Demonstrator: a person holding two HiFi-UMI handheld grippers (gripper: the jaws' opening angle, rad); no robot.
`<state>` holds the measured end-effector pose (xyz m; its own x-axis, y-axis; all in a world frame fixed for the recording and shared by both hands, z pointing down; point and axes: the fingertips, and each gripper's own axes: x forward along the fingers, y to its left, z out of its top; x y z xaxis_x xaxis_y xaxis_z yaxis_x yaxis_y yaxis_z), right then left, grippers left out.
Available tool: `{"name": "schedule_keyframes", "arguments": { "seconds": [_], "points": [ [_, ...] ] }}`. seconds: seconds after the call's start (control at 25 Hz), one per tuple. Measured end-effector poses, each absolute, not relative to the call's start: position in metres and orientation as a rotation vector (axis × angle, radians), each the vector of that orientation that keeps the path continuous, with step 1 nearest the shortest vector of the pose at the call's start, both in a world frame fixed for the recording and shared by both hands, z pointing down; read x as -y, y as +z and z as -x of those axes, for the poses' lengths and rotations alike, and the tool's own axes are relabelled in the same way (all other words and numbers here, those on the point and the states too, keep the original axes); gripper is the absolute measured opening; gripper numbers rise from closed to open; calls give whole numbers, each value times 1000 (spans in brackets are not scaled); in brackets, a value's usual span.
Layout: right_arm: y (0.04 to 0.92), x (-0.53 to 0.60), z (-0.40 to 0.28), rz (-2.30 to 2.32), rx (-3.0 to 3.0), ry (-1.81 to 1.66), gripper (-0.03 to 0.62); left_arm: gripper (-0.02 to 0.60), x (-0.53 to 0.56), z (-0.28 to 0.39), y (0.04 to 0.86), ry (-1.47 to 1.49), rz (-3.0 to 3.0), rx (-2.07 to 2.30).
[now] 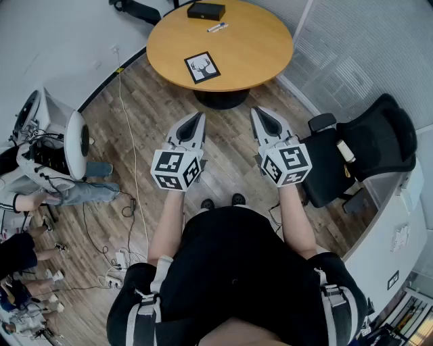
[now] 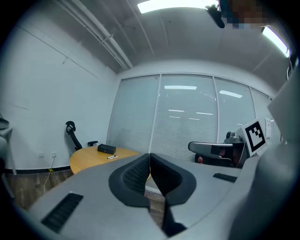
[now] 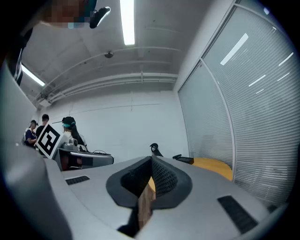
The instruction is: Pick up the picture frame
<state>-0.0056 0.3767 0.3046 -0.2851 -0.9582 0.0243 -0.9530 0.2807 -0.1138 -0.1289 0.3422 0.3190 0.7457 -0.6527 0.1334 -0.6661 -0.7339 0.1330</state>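
Frame (image 1: 202, 67): lies flat on round table (image 1: 257, 51), upper centre, well ahead of both grippers.
Left gripper (image 1: 197, 118), right gripper (image 1: 258, 113): jaws pressed together, empty, over wood floor (image 1: 135, 108).
Risk: the thin frame likely slides on the smooth top under a poor pinch; jaws must first spread.
Room: box (image 1: 206, 11), pen (image 1: 217, 27), chair (image 1: 369, 145) right, blinds (image 1: 379, 47).
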Motion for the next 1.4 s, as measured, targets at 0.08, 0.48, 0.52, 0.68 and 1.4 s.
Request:
{"name": "schedule_keyframes", "arguments": {
  "seconds": [0.08, 0.48, 0.52, 0.68, 1.4],
  "points": [
    [304, -384, 4, 1852, -2473, -164, 14, 23, -349, 129, 320, 115, -2766, 1058],
    [307, -393, -20, 1827, -2480, -166, 14, 23, -361, 104, 323, 121, -2739, 1078],
    [306, -394, -21, 1806, -2480, -168, 15, 23, -362, 102, 325, 122, -2736, 1080],
    [311, -395, -32, 1776, -2491, -192, 15, 23, -363, 88, 331, 129, -2718, 1109],
    [359, -324, -51, 1705, -2595, -328, 15, 25, -303, 75, 368, 183, -2635, 1221]
  ]
}}
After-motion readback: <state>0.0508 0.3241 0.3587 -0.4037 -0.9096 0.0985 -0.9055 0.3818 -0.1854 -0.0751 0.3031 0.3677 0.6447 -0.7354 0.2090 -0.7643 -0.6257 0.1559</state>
